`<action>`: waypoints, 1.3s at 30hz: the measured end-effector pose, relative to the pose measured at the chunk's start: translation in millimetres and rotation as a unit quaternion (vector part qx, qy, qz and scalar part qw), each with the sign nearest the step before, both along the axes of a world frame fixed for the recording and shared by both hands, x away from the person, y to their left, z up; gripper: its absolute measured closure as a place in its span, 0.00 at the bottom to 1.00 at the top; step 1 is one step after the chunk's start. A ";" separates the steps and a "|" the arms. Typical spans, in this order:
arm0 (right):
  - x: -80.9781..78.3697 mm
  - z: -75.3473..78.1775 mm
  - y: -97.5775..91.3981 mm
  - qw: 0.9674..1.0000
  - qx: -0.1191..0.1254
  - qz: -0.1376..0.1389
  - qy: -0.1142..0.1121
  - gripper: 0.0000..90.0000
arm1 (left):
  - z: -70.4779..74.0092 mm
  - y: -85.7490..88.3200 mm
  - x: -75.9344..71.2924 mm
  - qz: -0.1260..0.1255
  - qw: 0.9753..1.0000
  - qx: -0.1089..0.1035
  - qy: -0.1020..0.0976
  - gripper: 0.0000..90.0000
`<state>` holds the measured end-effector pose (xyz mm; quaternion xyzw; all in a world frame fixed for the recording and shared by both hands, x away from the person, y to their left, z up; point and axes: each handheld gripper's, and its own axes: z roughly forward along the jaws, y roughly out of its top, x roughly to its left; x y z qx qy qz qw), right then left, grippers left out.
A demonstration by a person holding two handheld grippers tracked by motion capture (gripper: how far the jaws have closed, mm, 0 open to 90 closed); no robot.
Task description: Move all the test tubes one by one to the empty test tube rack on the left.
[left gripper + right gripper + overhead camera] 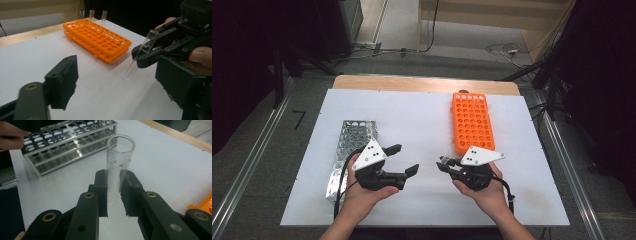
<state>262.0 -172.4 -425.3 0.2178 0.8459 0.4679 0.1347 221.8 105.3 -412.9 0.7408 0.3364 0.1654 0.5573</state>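
My right gripper (443,163) is shut on a clear glass test tube (119,157), which stands upright between the pads, open mouth up. In the left gripper view the same tube (142,53) hangs tilted in the right gripper (140,57), its round bottom just above the white sheet. My left gripper (406,158) faces it from the left with its jaws open and nothing between them; one of its fingers (63,80) rises at the lower left. An orange tube rack (472,122) lies behind the right gripper. A metal tube rack (349,145) stands beside the left hand.
Two glass tubes (91,15) stand in the far end of the orange rack (97,37). The metal rack (67,142) has several rows of holes. A white sheet (422,115) covers the wooden table. Cables lie on the floor beyond the far edge.
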 end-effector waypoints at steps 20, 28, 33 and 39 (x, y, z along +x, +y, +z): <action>-15.7 -6.3 33.6 0.999 -0.021 0.044 0.011 0.82 | -3.3 -32.1 -5.5 -0.079 0.997 0.013 -0.005 0.66; -20.2 -4.3 38.1 0.998 -0.019 0.057 0.012 0.82 | -4.9 -35.1 -5.3 -0.081 0.997 0.016 -0.004 0.76; -21.2 -2.9 38.7 0.998 -0.017 0.060 0.014 0.82 | -5.3 -36.2 -6.1 -0.082 0.996 0.021 -0.008 0.79; -21.0 -2.5 38.2 0.998 -0.015 0.062 0.017 0.82 | -4.9 -36.4 -6.9 -0.079 0.996 0.023 -0.014 0.81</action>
